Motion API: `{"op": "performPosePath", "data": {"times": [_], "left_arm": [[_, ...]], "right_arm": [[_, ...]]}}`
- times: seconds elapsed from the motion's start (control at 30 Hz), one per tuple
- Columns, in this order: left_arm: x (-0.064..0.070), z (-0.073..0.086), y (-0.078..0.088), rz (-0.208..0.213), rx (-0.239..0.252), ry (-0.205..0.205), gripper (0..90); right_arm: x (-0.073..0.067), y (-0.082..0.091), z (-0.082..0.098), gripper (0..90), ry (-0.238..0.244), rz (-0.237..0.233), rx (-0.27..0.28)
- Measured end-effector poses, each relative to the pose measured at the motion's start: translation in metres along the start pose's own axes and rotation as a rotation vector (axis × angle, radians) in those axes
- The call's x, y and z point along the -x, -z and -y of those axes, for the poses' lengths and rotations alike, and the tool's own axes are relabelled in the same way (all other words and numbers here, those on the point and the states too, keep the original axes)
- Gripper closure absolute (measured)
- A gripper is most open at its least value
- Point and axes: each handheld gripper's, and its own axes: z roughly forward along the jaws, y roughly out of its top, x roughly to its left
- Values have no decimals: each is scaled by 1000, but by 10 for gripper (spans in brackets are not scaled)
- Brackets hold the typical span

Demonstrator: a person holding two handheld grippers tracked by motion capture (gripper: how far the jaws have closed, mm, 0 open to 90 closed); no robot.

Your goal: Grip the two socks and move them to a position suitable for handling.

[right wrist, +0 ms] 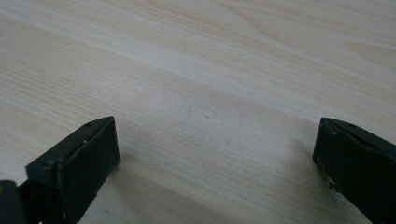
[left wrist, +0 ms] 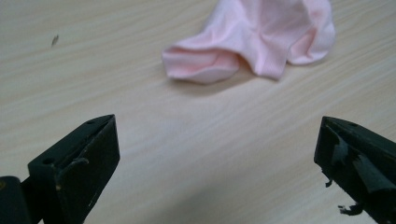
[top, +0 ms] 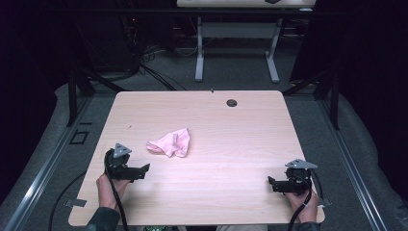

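Pink cloth: The pink cloth [top: 170, 143] lies in a crumpled heap on the tabletop [top: 231, 139], a bit left of the middle. Nothing touches it.

Cloth and your left hand-held gripper: The cloth is near your left hand-held gripper [top: 144, 169], up and a little to the right of it in the high view. There is bare wood between them. In the left gripper view the cloth [left wrist: 257, 37] sits ahead of the two black jaws, and its rolled edge points back at you.

Cloth and your right hand-held gripper: The cloth is well apart from your right hand-held gripper [top: 271, 183]. That one sits near the right front corner of the tabletop.

Your left hand: Your left hand [top: 109, 188] comes in from the bottom and holds its gripper low over the wood. The tip points to the right and a bit toward the cloth.

Your right hand: Your right hand [top: 303, 202] holds its gripper low by the front edge. The tip points left, toward the middle of the tabletop.

Left gripper jaws: Your jaws stand wide apart. They hold nothing and touch nothing.

Right gripper jaws: These jaws stand wide apart too. In the right gripper view there is just bare wood [right wrist: 201, 93] between them.
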Motion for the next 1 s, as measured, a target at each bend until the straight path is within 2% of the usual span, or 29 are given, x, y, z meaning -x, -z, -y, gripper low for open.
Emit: {"op": "performPosePath", "data": {"times": [0.03, 0.1, 0.13, 0.33, 0.5, 0.53, 0.57, 0.63, 0.73, 0.87, 1.0], "left_arm": [[1, -11, -3, 13, 5, -11, 3], [1, -16, -5, 21, 8, -17, 6], [1, -27, -11, 35, 6, -31, 11], [2, -52, -29, 56, -18, -52, 84], [0, -70, -53, 79, -46, -48, 223], [1, -71, -58, 66, -67, -66, 277], [1, -71, -58, 66, -67, -66, 309], [0, -70, -76, 81, -115, -82, 371], [1, -66, -91, 92, -160, -71, 417], [-1, -63, -99, 88, -164, -55, 475], [-2, -59, -105, 91, -194, -53, 591]], "right_arm": [[0, 0, 0, 0, -2, -5, 2], [0, 0, 0, 0, -2, -5, 2], [0, 0, 0, 0, -2, -4, 1], [0, 0, 0, 0, -3, -4, 3], [0, 0, 0, 0, -3, -7, 3], [0, 0, 0, 1, -2, -8, 2], [0, 0, 0, 1, 1, -9, -1], [0, 0, 0, 1, 0, -8, 0], [0, 0, 0, 1, -1, -6, -1], [0, 0, 0, 2, -2, -6, 0], [0, 0, 0, 3, -4, -4, 0]]}}
